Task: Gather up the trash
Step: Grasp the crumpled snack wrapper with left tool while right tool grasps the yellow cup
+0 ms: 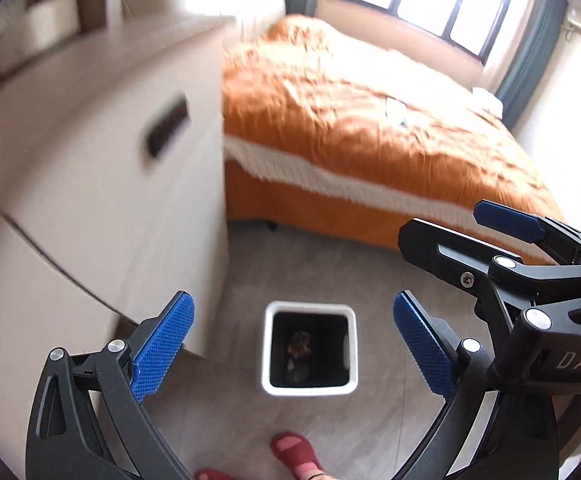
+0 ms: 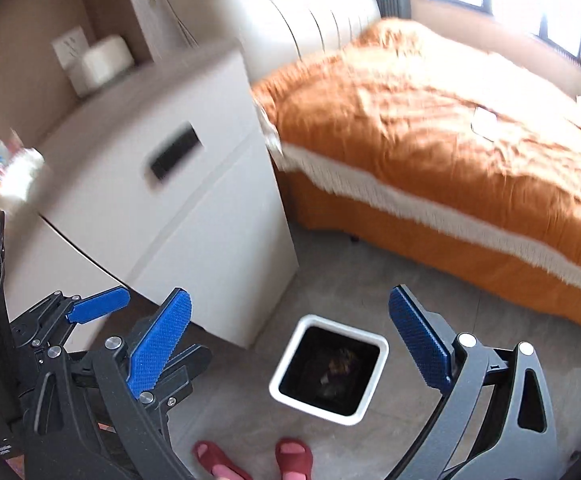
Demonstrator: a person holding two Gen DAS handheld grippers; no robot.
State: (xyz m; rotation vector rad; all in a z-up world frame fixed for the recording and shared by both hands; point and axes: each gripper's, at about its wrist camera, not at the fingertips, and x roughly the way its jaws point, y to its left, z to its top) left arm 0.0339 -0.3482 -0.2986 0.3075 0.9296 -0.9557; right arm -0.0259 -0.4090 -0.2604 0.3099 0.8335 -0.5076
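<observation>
Directly below and between both tools: white square bin (image 1: 309, 348), on the floor, dark trash already at its bottom, contents too dim to identify. Left gripper (image 1: 293, 354) spread wide, holding nothing; right gripper (image 2: 290, 346) likewise released and empty. Next pickup, my read: the crumpled wrappers (image 2: 6, 176) far left of the right gripper, on the white cabinet (image 2: 162, 184). Approach open, close squarely, carry over the bin's centre before releasing. Beyond: orange bed (image 1: 370, 128).
</observation>
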